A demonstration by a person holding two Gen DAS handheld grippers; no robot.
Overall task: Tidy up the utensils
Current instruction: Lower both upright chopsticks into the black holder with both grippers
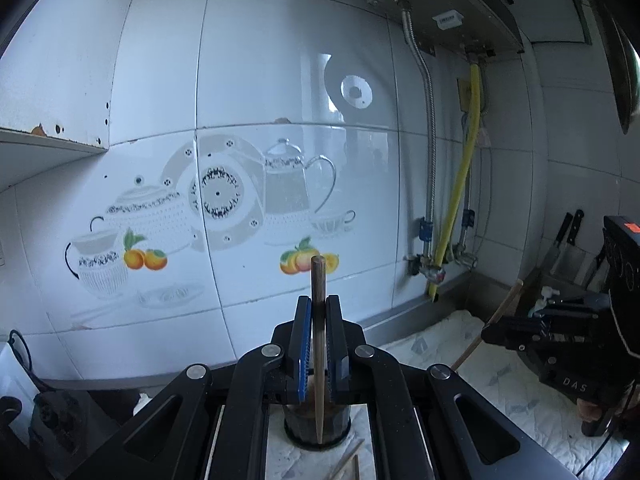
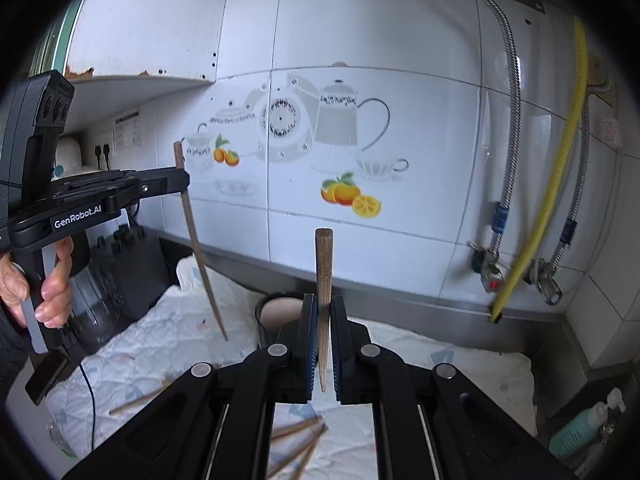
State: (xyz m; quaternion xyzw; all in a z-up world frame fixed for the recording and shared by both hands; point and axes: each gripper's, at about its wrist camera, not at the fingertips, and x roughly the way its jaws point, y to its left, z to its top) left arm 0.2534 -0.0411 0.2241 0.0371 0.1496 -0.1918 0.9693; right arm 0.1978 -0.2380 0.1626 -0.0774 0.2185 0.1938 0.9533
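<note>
My left gripper (image 1: 319, 314) is shut on a wooden chopstick (image 1: 318, 344) held upright, its thin tip pointing down over a dark round holder cup (image 1: 318, 428). In the right wrist view the left gripper (image 2: 176, 182) shows at the left with that chopstick (image 2: 200, 256) tilted above the cloth. My right gripper (image 2: 323, 316) is shut on a second wooden chopstick (image 2: 323, 304), upright, tip down. The right gripper also shows in the left wrist view (image 1: 496, 334) with its chopstick (image 1: 490, 326). The holder cup (image 2: 276, 312) stands just behind the right fingers. Several loose chopsticks (image 2: 298, 446) lie on the white cloth.
A white quilted cloth (image 2: 168, 340) covers the counter. A tiled wall with pipes and a yellow hose (image 2: 548, 208) stands behind. A blender (image 2: 108, 292) sits at the left, a teal pump bottle (image 2: 580, 428) at the right corner. Knives (image 1: 568, 240) lean at the far right.
</note>
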